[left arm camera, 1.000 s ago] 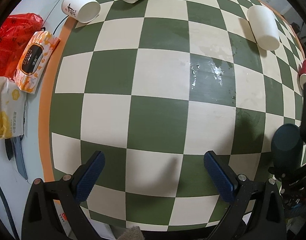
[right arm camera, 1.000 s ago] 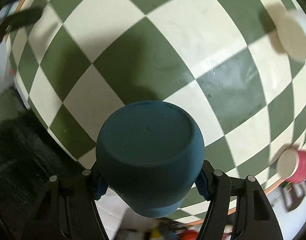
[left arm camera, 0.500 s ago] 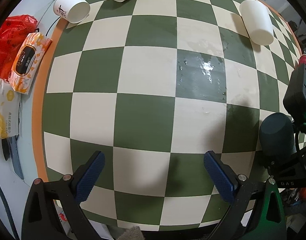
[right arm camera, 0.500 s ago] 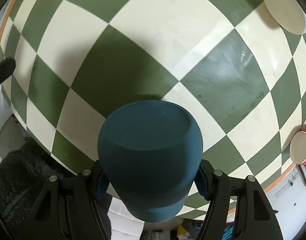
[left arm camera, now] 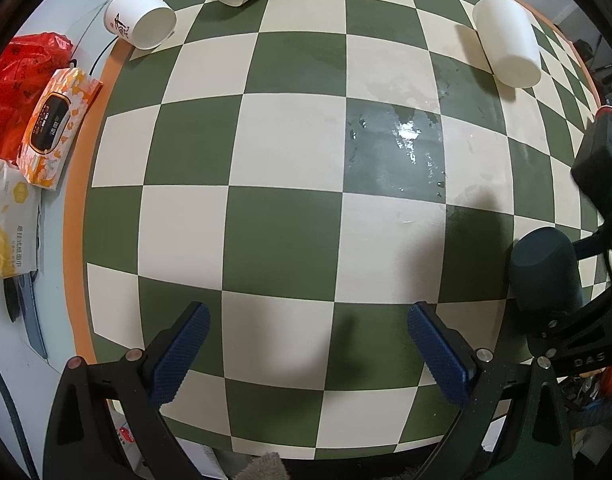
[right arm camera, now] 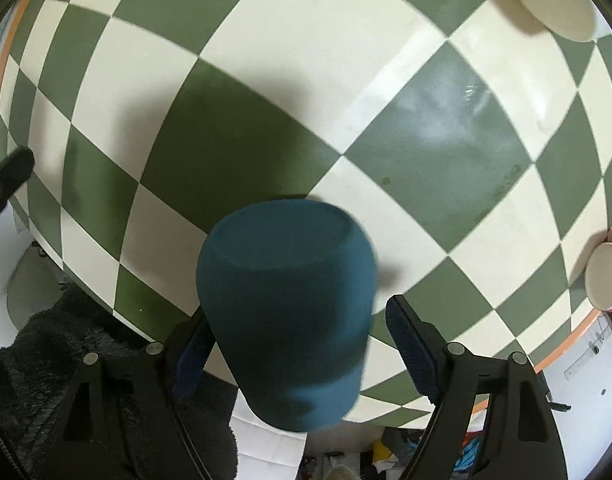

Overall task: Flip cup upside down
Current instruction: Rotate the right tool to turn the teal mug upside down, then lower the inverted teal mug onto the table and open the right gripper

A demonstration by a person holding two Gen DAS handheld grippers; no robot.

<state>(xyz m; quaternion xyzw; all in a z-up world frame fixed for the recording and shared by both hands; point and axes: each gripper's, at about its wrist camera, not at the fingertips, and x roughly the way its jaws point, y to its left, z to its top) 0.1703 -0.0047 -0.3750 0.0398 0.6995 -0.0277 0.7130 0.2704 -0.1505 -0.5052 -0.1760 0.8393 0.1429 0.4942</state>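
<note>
The right gripper (right arm camera: 294, 340) jaws, clamped earlier, are opening around the inverted blue cup (right arm camera: 286, 304); the left gripper (left arm camera: 306, 354) is held wide, empty.

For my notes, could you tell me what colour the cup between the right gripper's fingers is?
Dark teal cup, clearest in the right wrist view.

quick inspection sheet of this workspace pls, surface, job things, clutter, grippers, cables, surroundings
surface: green and cream checkered table, orange rim; wet patch.
job's things: dark teal cup base-up near the table's edge, between the right gripper pads.
clutter: three white paper cups on their sides; red cup; wet-wipe pack, tissue pack, red bag off the rim.
grippers: right jaws opening, clear gap on one side; left gripper open, holding nothing.
cables: thin black cable beside the rim.
surroundings: dark fleecy fabric below the table's edge.
</note>
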